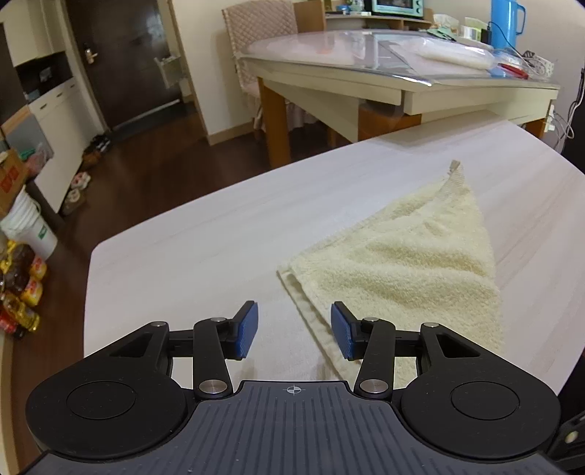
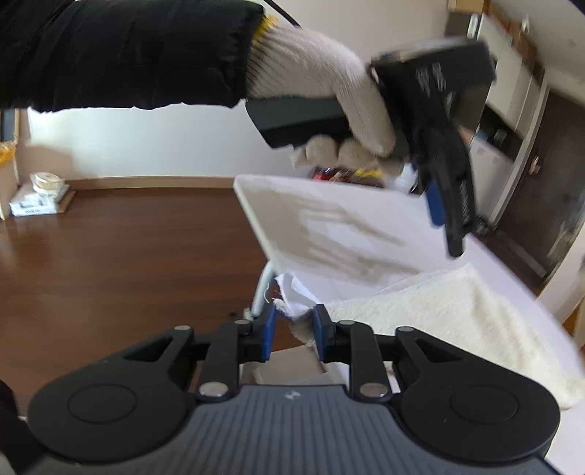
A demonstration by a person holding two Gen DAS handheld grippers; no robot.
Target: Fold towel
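The cream towel lay folded on the white table. The left gripper hung half open, empty, over its near edge; the right gripper had a towel corner between its narrowed jaws, grip unclear.

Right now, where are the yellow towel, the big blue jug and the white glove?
Pale yellow terry towel (image 1: 413, 263): left wrist view, middle.
Tall blue plastic jug (image 1: 504, 22): left wrist view, body.
White knitted glove (image 2: 321, 69): right wrist view, back.

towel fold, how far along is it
Done: the towel already lies on the white table folded into a triangle, layers showing at its near edge. In hand: the right tool has a towel corner and its tag between its pads, which don't visibly press it; the left tool is open and empty above the edge. Left: at least one more fold.
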